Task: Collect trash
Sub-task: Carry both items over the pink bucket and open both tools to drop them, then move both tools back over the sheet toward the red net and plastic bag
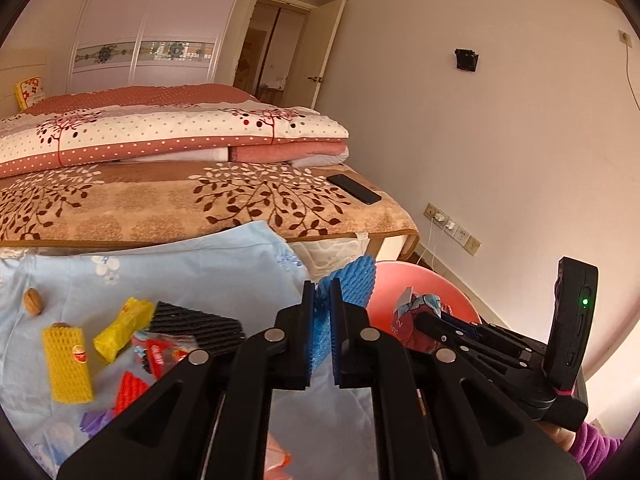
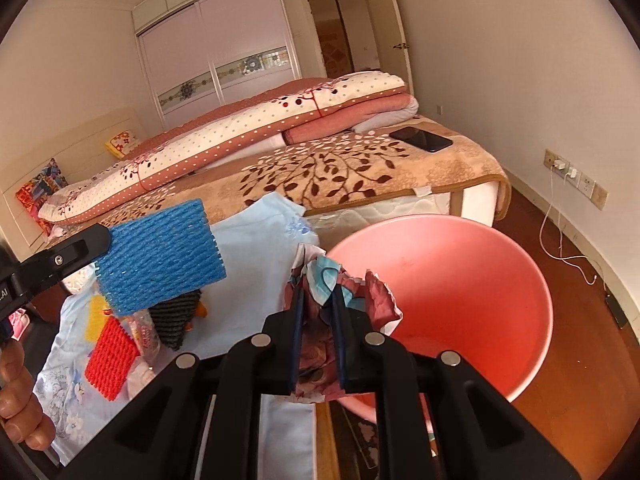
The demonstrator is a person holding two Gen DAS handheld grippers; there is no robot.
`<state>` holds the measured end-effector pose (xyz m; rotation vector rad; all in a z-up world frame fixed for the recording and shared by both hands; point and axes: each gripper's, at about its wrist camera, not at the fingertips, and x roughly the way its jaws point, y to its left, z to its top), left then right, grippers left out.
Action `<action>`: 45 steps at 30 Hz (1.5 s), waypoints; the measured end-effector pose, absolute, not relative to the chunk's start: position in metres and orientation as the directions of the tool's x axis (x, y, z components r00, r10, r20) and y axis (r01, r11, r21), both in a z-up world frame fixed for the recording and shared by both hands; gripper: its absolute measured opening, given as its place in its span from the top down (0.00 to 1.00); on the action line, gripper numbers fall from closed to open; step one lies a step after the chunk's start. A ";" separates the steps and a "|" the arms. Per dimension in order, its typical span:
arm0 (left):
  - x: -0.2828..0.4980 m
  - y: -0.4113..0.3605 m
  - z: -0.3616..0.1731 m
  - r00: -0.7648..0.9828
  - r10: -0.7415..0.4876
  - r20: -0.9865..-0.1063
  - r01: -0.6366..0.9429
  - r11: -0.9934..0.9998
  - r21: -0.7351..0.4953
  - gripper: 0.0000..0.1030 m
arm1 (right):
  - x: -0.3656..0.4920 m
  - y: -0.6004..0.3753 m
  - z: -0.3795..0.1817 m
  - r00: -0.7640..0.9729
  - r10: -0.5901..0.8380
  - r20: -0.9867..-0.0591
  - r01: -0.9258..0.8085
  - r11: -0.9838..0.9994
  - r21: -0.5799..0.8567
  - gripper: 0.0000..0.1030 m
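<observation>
My left gripper point(image 1: 322, 294) is shut on a blue foam net point(image 1: 356, 280), which sticks up past its fingertips; the same blue net point(image 2: 160, 256) shows at the left of the right wrist view. My right gripper point(image 2: 316, 300) is shut on a crumpled patterned wrapper point(image 2: 320, 276), held at the near left rim of a pink basin point(image 2: 460, 280). On the light blue cloth point(image 1: 208, 264) lie a yellow foam net point(image 1: 68, 364), a yellow wrapper point(image 1: 120, 328), a black foam net point(image 1: 192, 324), a red foam net point(image 1: 130, 392) and a walnut point(image 1: 32, 301).
Behind the cloth stands a bed with a leaf-patterned blanket point(image 2: 360, 168), a folded quilt and a black phone point(image 2: 422, 138). The basin sits on the wooden floor point(image 2: 592, 340). A white charger cable point(image 2: 560, 236) hangs from wall sockets on the right.
</observation>
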<state>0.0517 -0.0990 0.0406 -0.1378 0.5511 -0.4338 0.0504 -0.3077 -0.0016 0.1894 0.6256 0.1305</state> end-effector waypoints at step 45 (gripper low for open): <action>0.072 -0.192 0.013 0.634 -0.542 -0.552 0.464 0.837 -0.289 0.69 | 0.024 -0.355 -0.001 0.838 0.070 -0.541 0.039 0.981 0.188 0.32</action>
